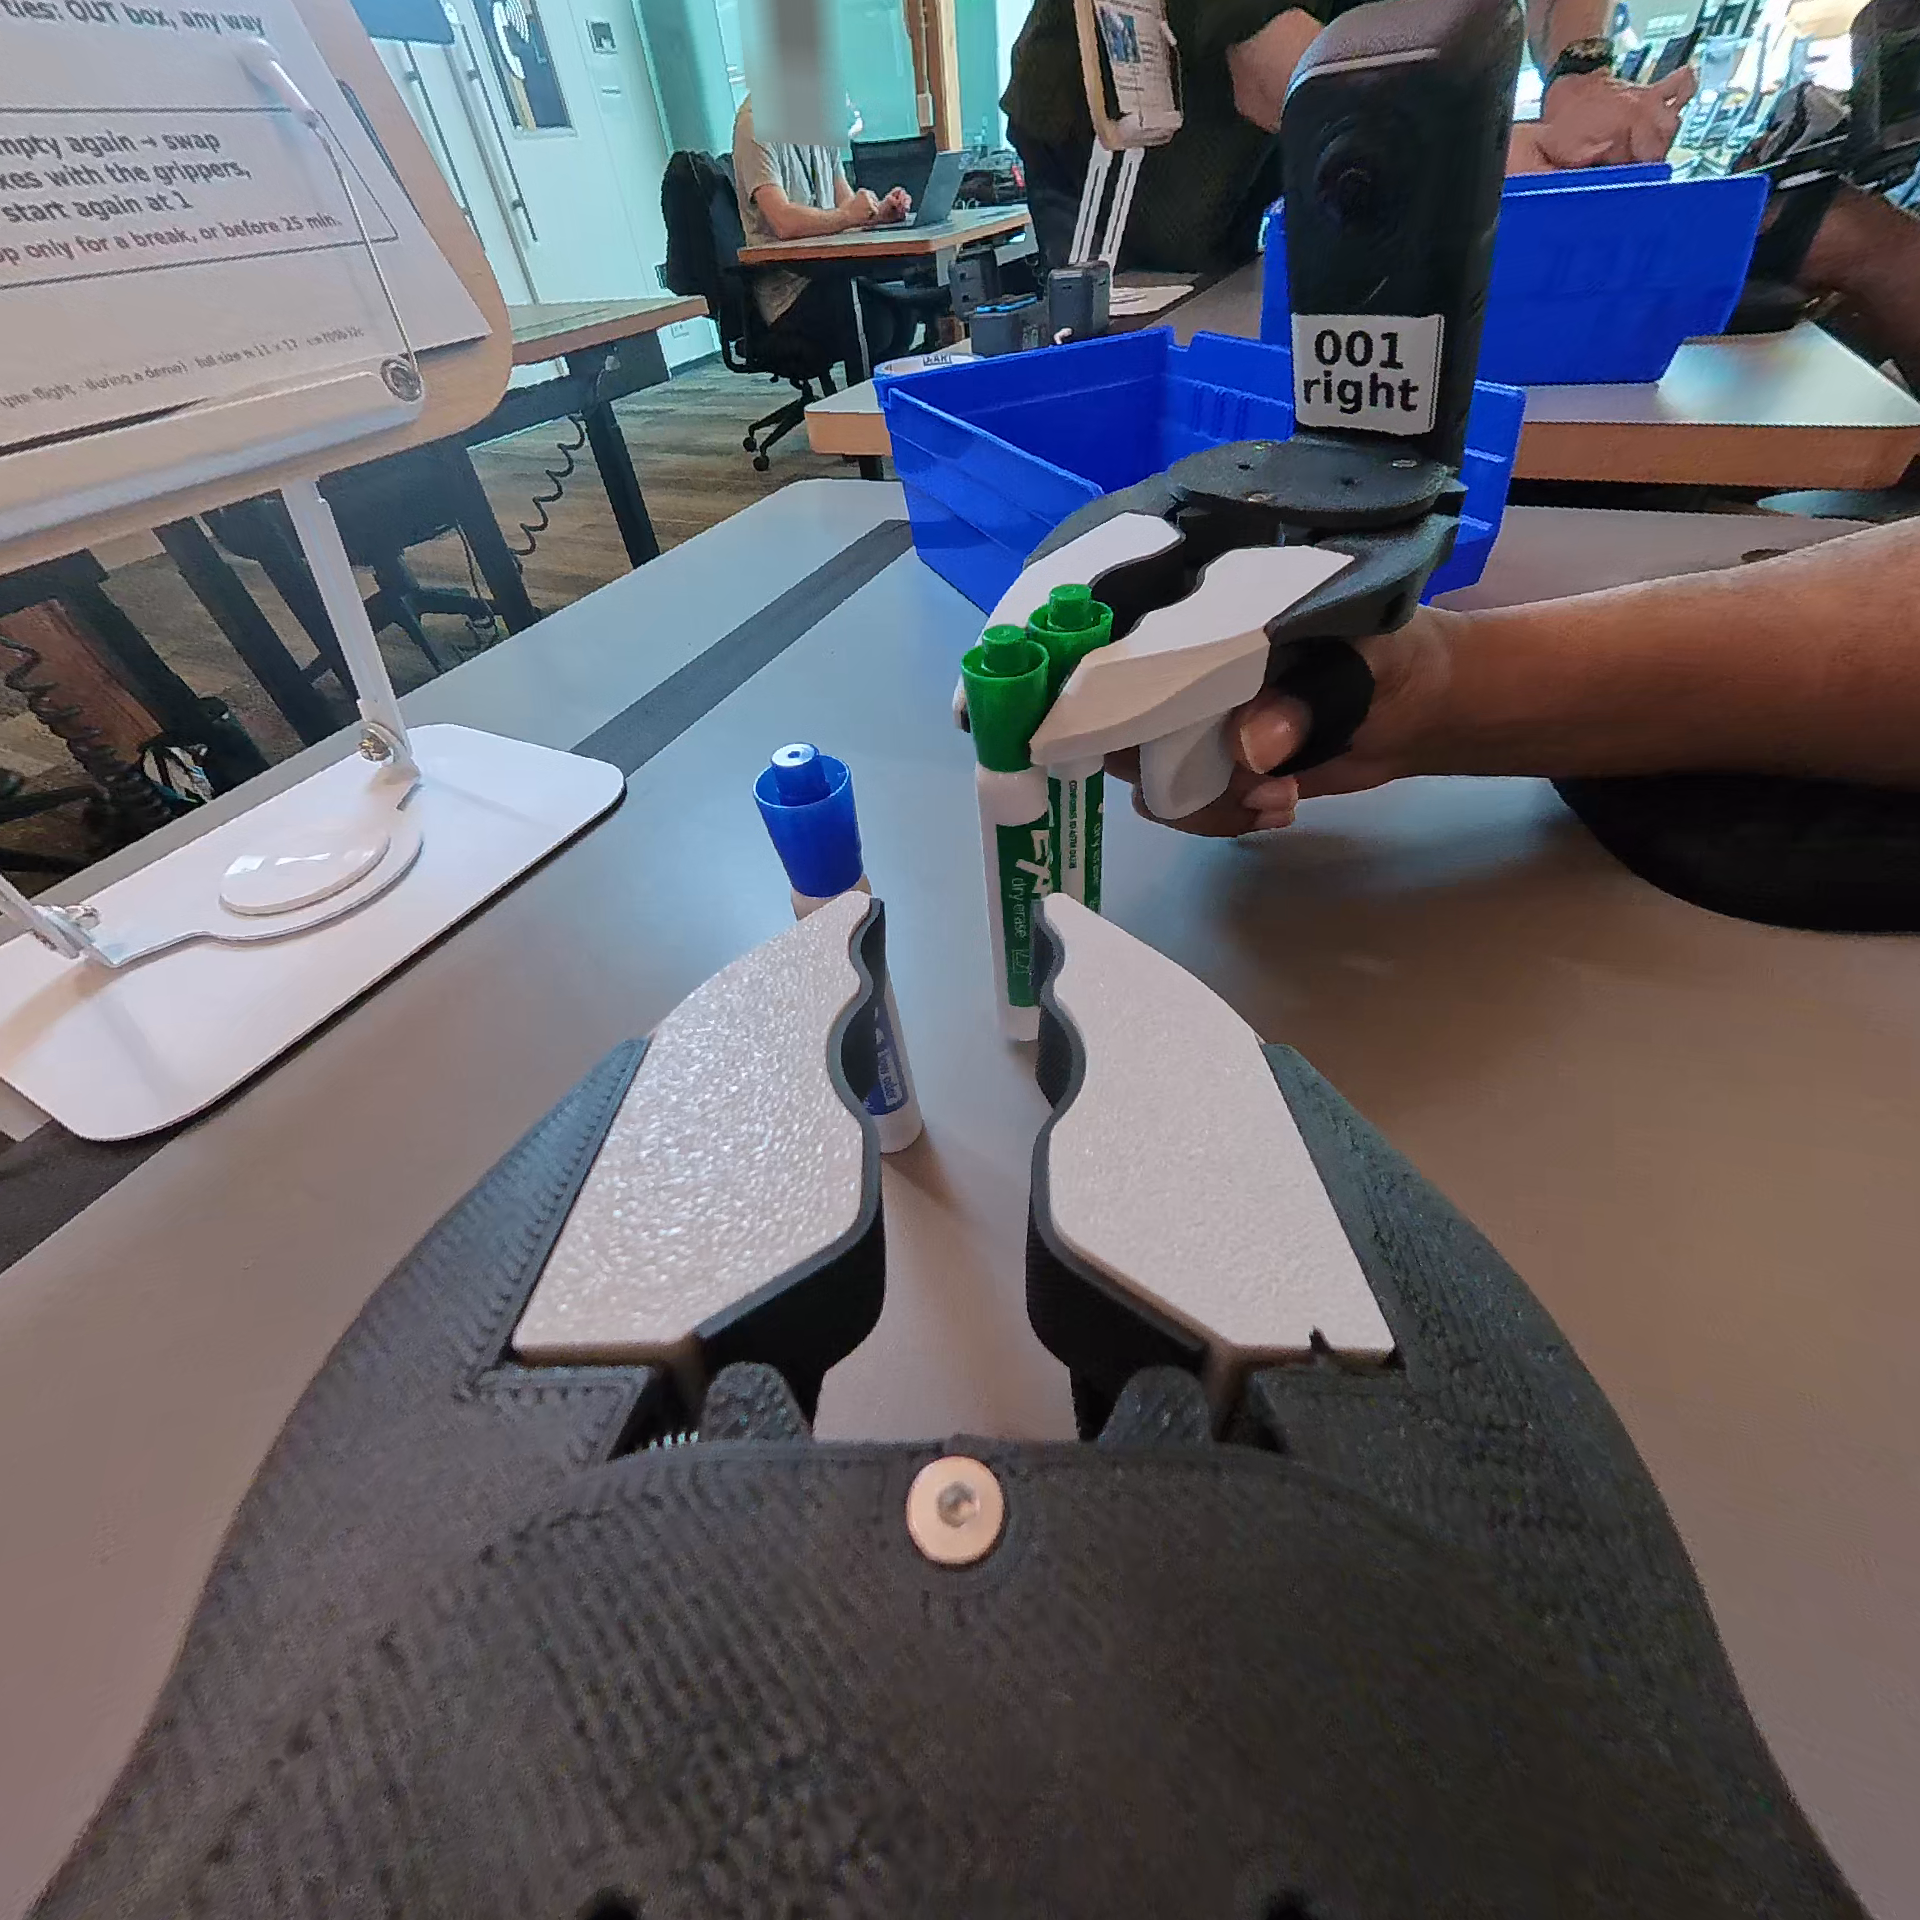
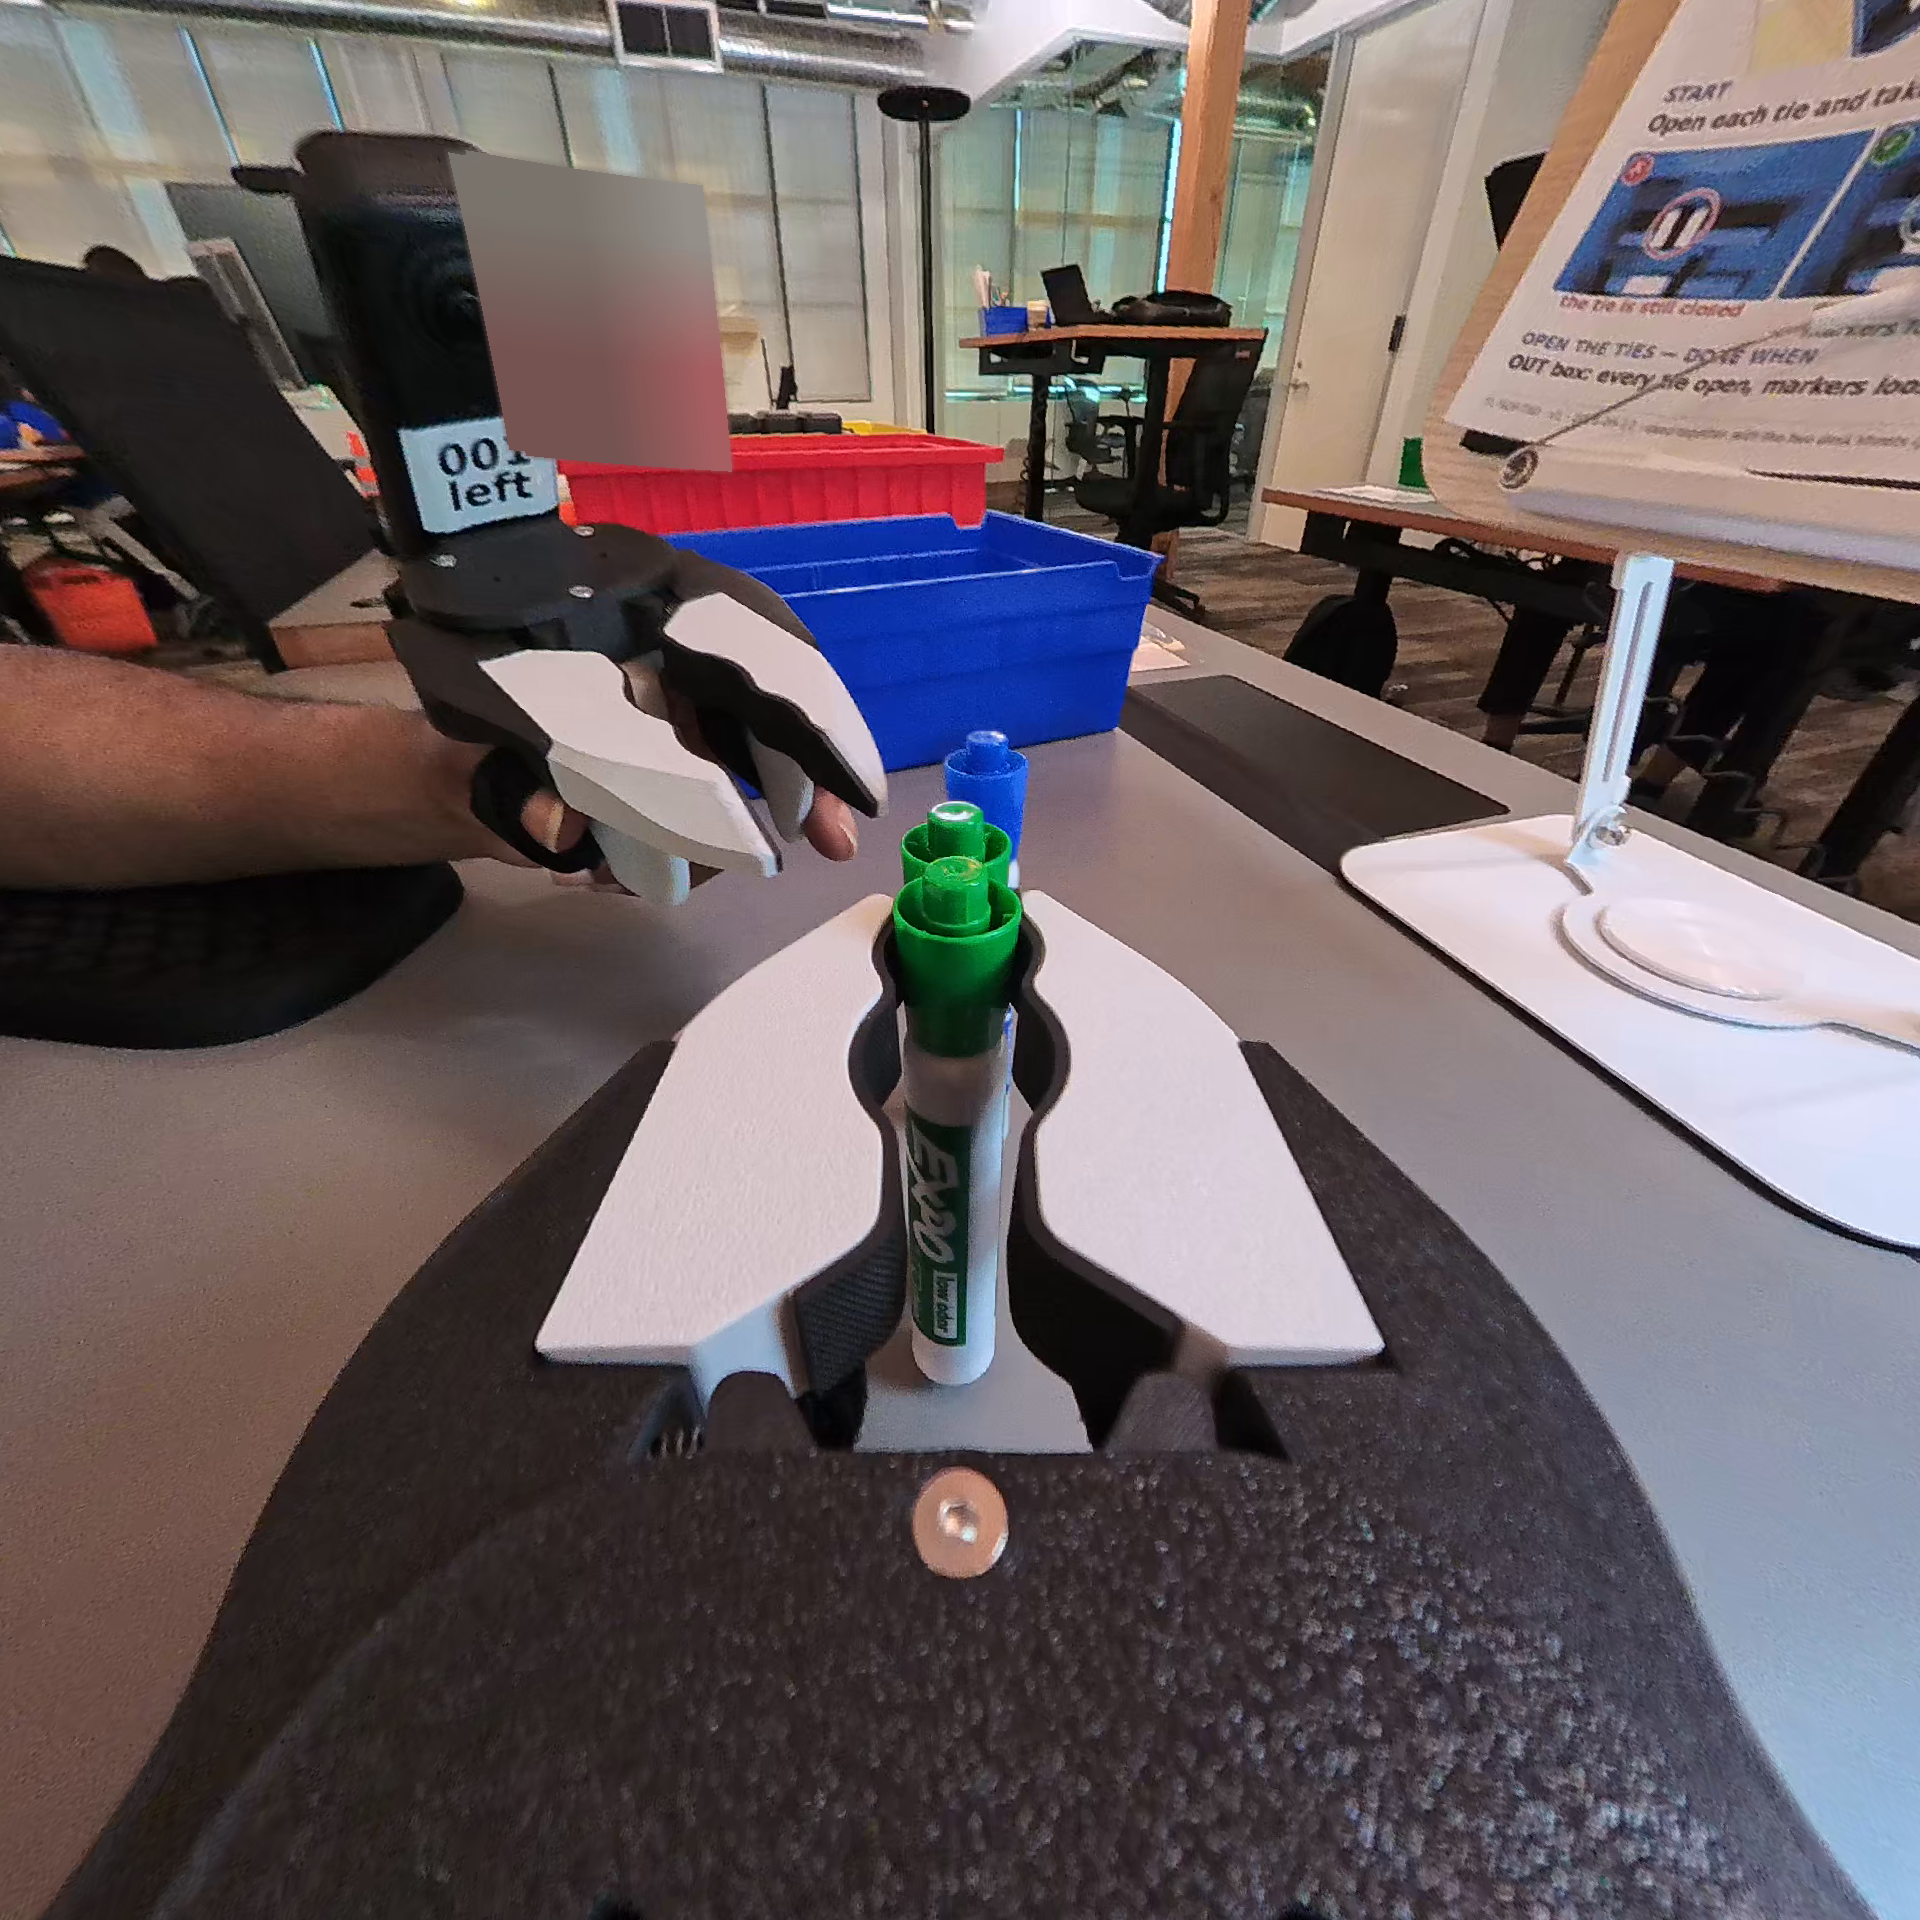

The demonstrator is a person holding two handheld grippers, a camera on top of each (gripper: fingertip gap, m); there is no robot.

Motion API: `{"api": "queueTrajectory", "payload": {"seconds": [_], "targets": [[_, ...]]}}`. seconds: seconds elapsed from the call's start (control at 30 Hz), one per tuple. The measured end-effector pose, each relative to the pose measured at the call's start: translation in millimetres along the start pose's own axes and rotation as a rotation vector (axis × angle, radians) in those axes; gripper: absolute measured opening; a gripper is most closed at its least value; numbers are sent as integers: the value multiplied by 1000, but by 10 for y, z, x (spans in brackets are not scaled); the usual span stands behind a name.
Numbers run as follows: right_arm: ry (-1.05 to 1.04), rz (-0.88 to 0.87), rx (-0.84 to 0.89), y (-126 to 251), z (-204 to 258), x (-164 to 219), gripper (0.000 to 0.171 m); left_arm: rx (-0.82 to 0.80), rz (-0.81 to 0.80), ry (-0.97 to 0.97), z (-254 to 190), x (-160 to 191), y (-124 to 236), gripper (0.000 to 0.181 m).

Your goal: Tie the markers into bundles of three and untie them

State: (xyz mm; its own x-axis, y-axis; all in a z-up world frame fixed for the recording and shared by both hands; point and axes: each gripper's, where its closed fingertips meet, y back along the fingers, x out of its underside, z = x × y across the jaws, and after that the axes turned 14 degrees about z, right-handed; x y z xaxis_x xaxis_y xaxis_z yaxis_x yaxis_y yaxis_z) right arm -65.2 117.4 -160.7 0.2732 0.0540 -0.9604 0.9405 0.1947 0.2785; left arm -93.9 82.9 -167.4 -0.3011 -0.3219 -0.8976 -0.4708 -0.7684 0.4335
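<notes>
Two green-capped markers (image 2: 951,1039) stand upright on the grey table (image 2: 312,1195), side by side. My right gripper (image 2: 956,935) is shut on them just below their caps. They also show in the left wrist view (image 1: 1023,748), with the right gripper (image 1: 1023,691) clamped around them. A blue-capped marker (image 1: 810,821) stands upright and free just left of them; it shows behind the green ones in the right wrist view (image 2: 985,774). My left gripper (image 1: 961,925) is open and empty, its left finger next to the blue marker's barrel. It hovers left of the markers in the right wrist view (image 2: 826,831).
A blue bin (image 1: 1039,447) stands behind the markers, also in the right wrist view (image 2: 935,623), with a red bin (image 2: 779,478) beyond it. A white stand with an instruction sheet (image 1: 312,883) sits at the table's side. A black pad (image 1: 1766,852) lies under the right forearm. The grippers' ends are close to 5 centimetres from one another.
</notes>
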Motion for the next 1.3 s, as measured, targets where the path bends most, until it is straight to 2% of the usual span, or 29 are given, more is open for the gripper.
{"api": "queueTrajectory", "payload": {"seconds": [0.27, 0.53, 0.97, 1.17, 1.3], "targets": [[33, -42, -84, -24, 302, -198, 18, 0, -19, 2, 46, -31, 57, 27], [33, -68, -141, -34, 488, -335, 18, 234, -5, -64, -269, 7, 107, 31], [10, -55, -190, -57, 565, -332, 18, 284, 31, -52, -380, 91, 5, 36], [12, -30, -221, -187, 680, -252, 18, 364, 30, -62, -334, 82, 218, 31], [10, -3, -237, -282, 718, -145, 18, 353, -7, -2, -160, 90, 287, 29]]}}
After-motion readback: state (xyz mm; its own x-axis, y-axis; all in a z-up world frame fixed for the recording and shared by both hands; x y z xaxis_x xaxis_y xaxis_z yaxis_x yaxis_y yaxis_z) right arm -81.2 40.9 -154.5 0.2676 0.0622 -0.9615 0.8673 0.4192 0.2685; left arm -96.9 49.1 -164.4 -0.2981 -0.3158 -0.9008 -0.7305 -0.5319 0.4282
